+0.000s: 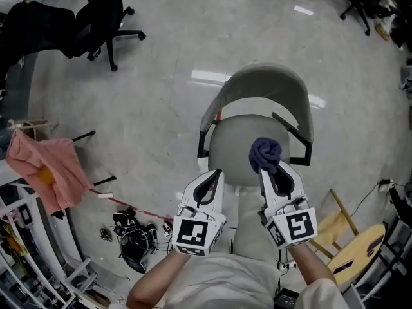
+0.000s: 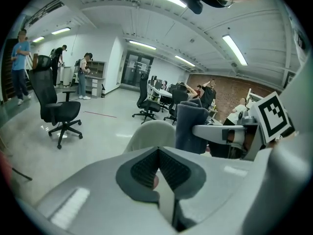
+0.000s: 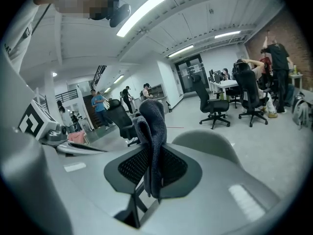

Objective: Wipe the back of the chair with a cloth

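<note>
The chair stands right in front of me, its grey curved back (image 1: 270, 82) on the far side and its pale seat (image 1: 235, 147) below my hands. My right gripper (image 1: 270, 170) is shut on a dark blue cloth (image 1: 265, 153), bunched above the seat. From the right gripper view the cloth (image 3: 151, 131) hangs pinched between the jaws of the right gripper (image 3: 152, 168), with the chair back (image 3: 210, 143) just beyond. My left gripper (image 1: 215, 174) is shut and holds nothing, beside the right one. The left gripper view shows the left gripper (image 2: 157, 168), the chair back (image 2: 149, 133) and the cloth (image 2: 188, 126).
A black office chair (image 1: 96, 24) stands on the shiny floor at the far left. A pink garment (image 1: 45, 166) hangs on a rack at the left, with black gear and cables (image 1: 132, 237) on the floor below it. A yellow wooden frame (image 1: 354, 250) lies at the right. People stand far off.
</note>
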